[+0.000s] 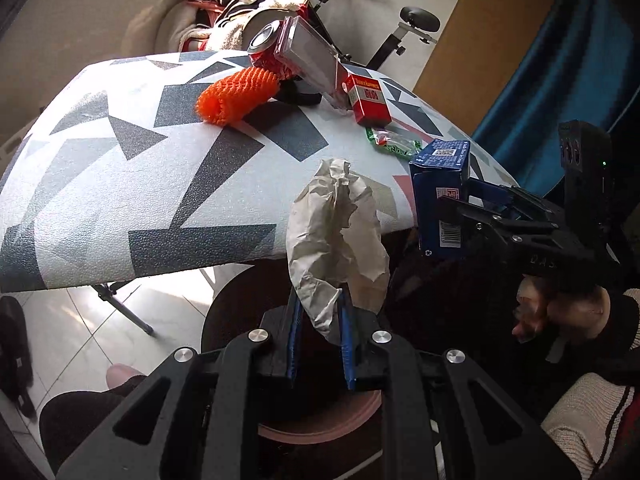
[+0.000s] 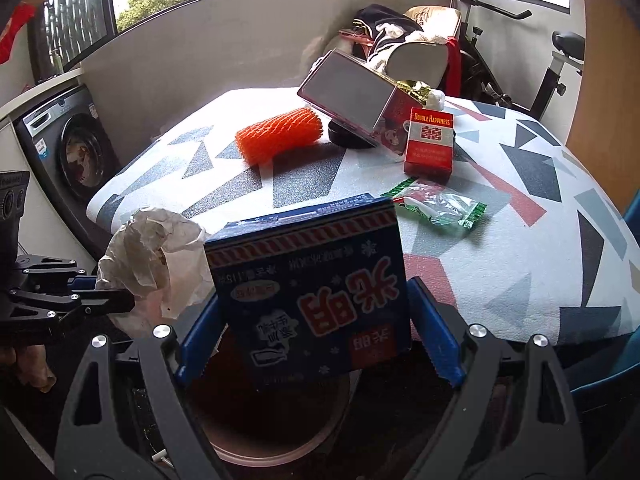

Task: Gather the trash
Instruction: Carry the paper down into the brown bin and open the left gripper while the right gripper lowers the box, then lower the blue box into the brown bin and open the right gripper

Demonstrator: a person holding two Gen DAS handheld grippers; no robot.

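My left gripper (image 1: 320,336) is shut on a crumpled white paper wad (image 1: 336,232), held off the table's near edge above a round brown bin (image 1: 320,420). My right gripper (image 2: 316,328) is shut on a blue carton (image 2: 312,280), also above the bin (image 2: 276,432). The carton (image 1: 440,200) and right gripper (image 1: 452,208) show in the left wrist view; the paper wad (image 2: 152,256) and left gripper (image 2: 124,304) show in the right wrist view. On the table lie an orange foam net (image 2: 280,136), a red cigarette pack (image 2: 430,142) and a green wrapper (image 2: 440,204).
The table has a patterned cloth (image 2: 520,240). A clear-lidded box (image 2: 352,92) leans at its far side by a red can (image 1: 266,42). A washing machine (image 2: 68,148) stands left, an exercise bike (image 2: 540,60) behind, a blue curtain (image 1: 560,80) right.
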